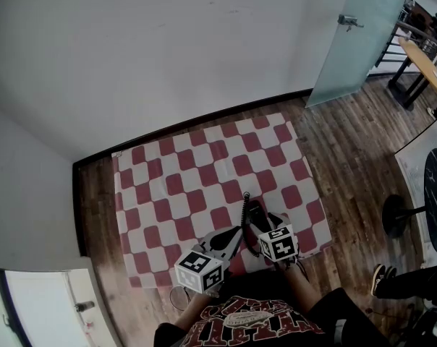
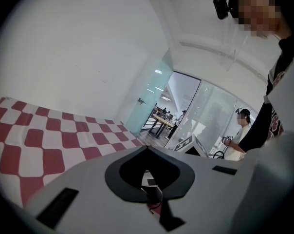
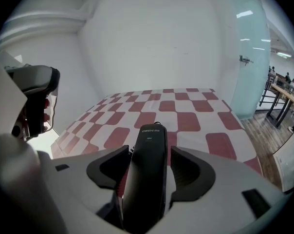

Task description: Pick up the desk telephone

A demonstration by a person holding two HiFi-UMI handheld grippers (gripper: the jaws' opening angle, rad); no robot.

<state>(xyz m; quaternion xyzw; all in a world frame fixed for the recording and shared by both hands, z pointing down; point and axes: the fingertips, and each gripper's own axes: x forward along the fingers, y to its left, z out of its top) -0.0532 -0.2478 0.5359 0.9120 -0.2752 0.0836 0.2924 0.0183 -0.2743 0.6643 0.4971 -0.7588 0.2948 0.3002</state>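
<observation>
The black plastic telephone handset [image 3: 147,179] lies between the parted fingers of the right gripper [image 3: 150,152], not squeezed (seemingly resting on the red-and-white checked cloth [image 3: 186,106]). The left gripper [image 2: 148,150] has its fingers together. The lifting is not yet done.

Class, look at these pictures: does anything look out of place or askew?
Only the black telephone handset stands out: it sits at the near edge of the red-and-white checked cloth, its coiled black cord straggling loose across the squares.
</observation>
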